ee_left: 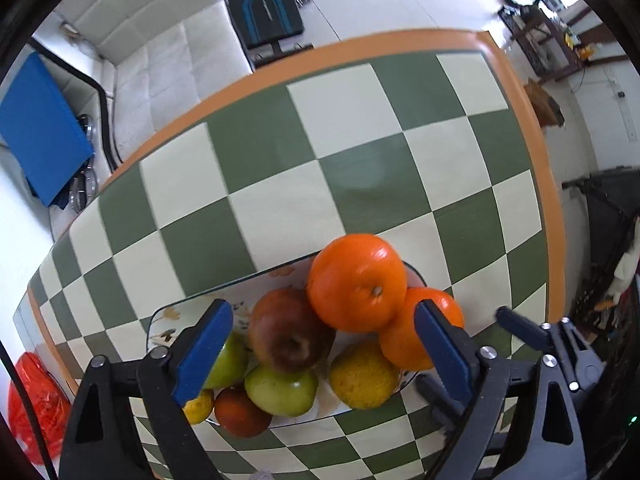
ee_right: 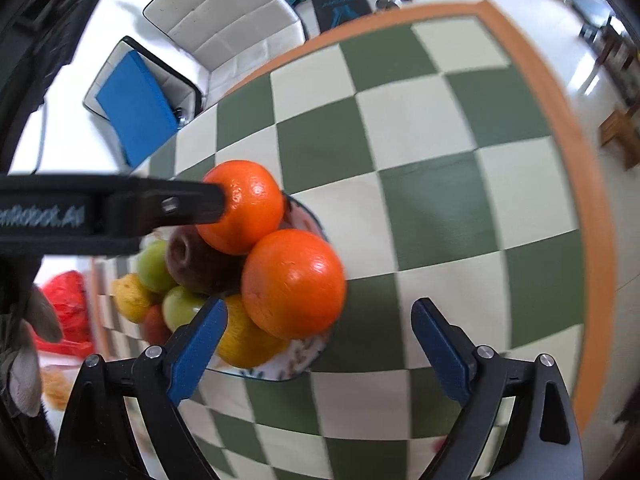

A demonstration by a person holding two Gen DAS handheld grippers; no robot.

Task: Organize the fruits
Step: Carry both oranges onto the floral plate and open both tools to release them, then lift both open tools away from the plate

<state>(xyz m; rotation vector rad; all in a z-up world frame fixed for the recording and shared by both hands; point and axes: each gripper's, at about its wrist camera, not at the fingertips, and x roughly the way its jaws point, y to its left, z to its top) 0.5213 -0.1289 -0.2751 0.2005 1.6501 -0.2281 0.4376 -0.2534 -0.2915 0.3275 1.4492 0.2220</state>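
A plate (ee_left: 168, 314) heaped with fruit is seen at 6 o'clock on a green-and-cream checked table (ee_left: 360, 168), and both views are blurred. The left gripper (ee_left: 324, 354) is held spread above the heap with nothing between its fingers; a top orange (ee_left: 356, 282) is stacked on a dark red apple (ee_left: 288, 330) and a second orange (ee_left: 416, 328), with green apples (ee_left: 280, 390) and a yellow fruit (ee_left: 362, 376) below. In the right wrist view, the right gripper (ee_right: 320, 350) is likewise spread and empty, the second orange (ee_right: 294, 284) lies at 12 o'clock from it, and one finger of the left gripper (ee_right: 184, 204) is seen touching the top orange (ee_right: 244, 206) from 9 o'clock.
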